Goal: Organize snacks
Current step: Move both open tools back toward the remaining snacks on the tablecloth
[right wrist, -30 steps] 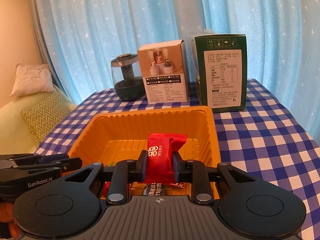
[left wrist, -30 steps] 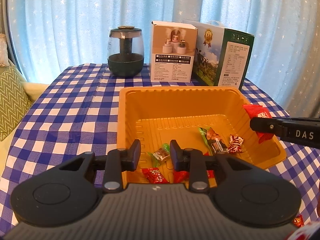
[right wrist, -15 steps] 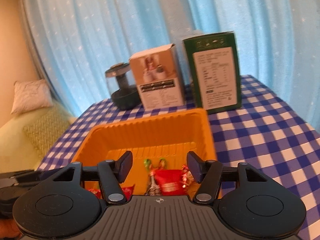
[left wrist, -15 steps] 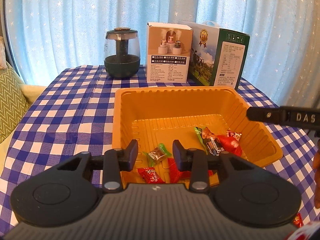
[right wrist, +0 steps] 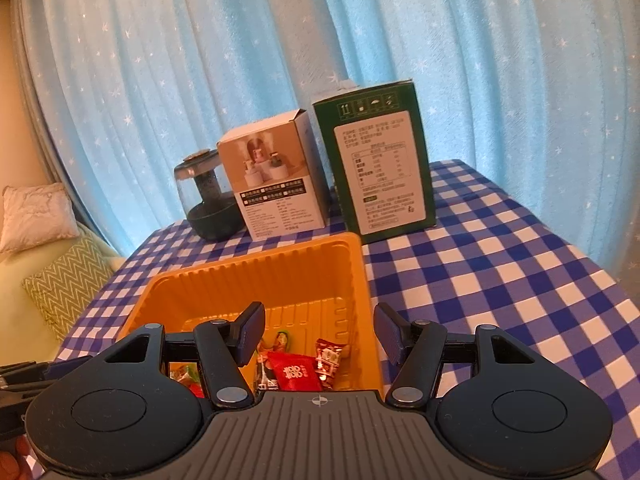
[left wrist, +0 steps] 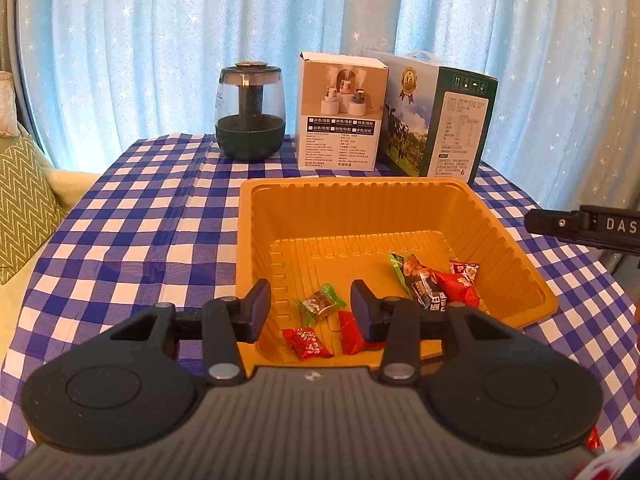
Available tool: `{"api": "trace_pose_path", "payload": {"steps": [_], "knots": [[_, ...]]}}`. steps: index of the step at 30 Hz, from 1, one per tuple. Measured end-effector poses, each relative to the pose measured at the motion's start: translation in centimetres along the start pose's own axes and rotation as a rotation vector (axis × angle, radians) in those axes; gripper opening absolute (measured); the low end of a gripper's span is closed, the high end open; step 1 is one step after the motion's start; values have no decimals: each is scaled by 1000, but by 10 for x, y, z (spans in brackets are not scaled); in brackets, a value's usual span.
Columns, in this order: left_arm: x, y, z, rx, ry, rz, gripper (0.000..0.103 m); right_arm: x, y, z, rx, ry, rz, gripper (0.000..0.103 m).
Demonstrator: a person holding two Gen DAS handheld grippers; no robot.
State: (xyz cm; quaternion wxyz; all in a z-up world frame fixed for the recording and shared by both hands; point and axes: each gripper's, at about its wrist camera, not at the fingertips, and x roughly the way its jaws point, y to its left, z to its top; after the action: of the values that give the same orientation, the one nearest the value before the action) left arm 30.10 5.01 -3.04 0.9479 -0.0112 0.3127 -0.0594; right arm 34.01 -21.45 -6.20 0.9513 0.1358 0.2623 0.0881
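My right tongs (right wrist: 318,330) wide, empty, over the tray's (right wrist: 362,276) near right corner; red snack pack (right wrist: 294,374) lies in the tray right below them. Left tongs (left wrist: 311,312) opening, nothing between, at the tray's near edge. Next loose snack (left wrist: 593,438): off the tray's near right corner, nearer my right.

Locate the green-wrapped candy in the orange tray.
In the left wrist view, the green-wrapped candy lies on the floor of the orange tray, near its front left, just behind the small red candy.
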Motion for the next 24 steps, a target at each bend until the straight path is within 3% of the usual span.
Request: {"api": "trace_pose_path", "payload": {"steps": [13, 24], "knots": [[-48, 8, -35, -2, -3, 27, 45, -57, -17, -31, 18, 27, -29, 60], [-86, 5, -95, 41, 70, -2, 52, -101, -29, -99, -61, 156, -65, 60]]}}
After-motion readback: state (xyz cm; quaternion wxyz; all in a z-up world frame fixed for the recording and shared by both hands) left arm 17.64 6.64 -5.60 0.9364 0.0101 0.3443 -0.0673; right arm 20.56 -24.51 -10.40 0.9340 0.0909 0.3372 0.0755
